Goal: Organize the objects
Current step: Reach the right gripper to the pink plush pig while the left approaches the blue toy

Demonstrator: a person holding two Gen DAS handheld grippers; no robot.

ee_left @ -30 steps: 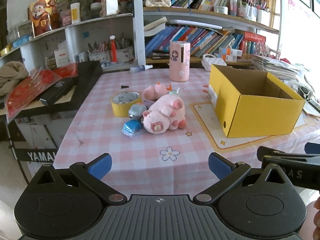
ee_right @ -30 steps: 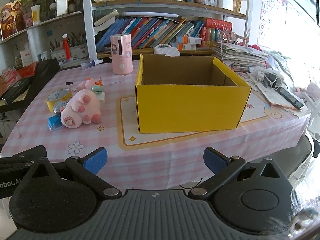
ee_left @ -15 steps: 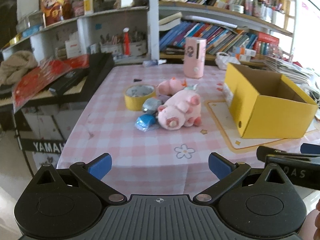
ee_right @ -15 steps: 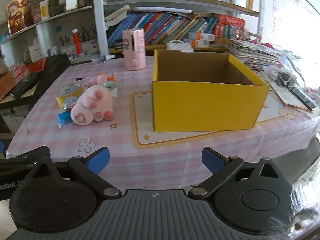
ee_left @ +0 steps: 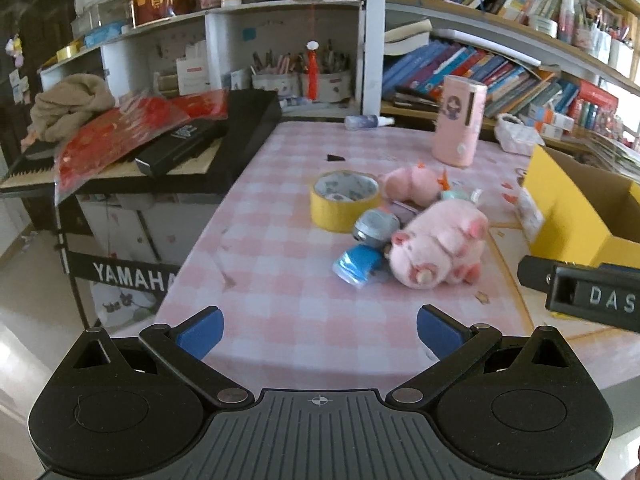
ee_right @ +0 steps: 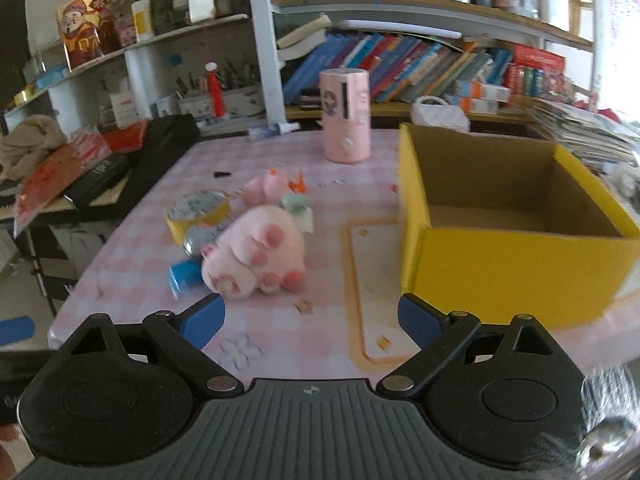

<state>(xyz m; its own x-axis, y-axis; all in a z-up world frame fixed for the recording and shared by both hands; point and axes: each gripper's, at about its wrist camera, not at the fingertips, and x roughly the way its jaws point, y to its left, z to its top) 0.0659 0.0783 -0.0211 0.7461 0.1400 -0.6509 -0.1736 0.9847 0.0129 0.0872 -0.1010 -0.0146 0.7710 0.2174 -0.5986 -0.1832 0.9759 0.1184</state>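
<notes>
A pink plush pig lies on the pink checked table among a yellow tape roll, a blue packet, a grey toy and a smaller pink plush. An open yellow box, empty inside, stands to their right. My left gripper is open over the table's near edge, short of the pile. My right gripper has nothing between its fingers, its jaws are closing, and it hovers in front of the pig and box.
A pink cylinder stands at the back of the table. A black keyboard with red bags sits left of the table. Bookshelves fill the back wall. Papers pile up right of the box. The right gripper's body shows at the left view's right edge.
Both grippers have swung leftward and moved closer to the table, so the toy pile and box look larger. The right gripper's fingers have narrowed somewhat. Nothing on the table has moved.
</notes>
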